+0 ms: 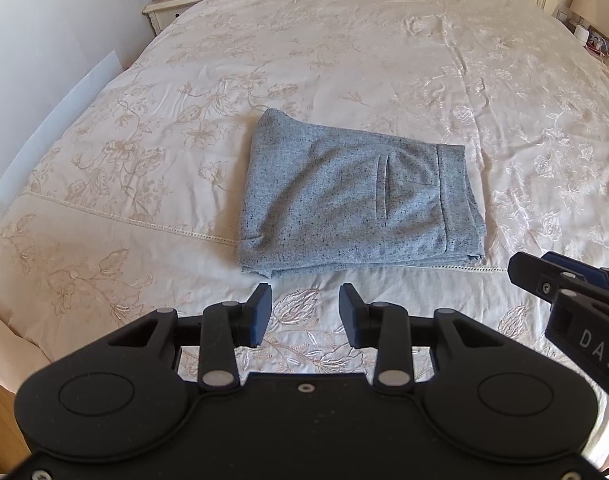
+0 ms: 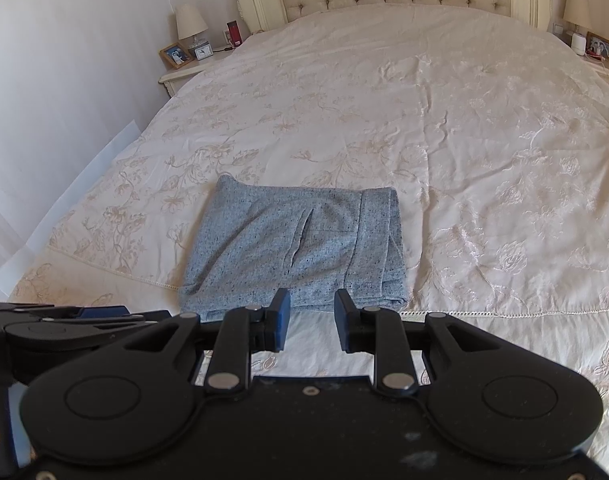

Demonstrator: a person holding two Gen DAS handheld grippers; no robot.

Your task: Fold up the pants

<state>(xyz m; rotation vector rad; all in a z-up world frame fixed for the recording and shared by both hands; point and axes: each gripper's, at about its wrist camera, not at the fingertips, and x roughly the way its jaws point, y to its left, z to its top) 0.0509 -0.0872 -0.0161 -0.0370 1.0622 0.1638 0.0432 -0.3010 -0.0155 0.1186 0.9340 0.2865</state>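
Two grippers, left and right, jaws apart, face one folded pants.

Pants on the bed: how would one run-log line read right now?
pants: folded, flat on bedspread | left gripper: open, empty, short of pants | right gripper: open, empty

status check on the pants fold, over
Left tool open, empty. Right tool open, empty. Grey pants lie folded on the bedspread, untouched. Nothing in the way.
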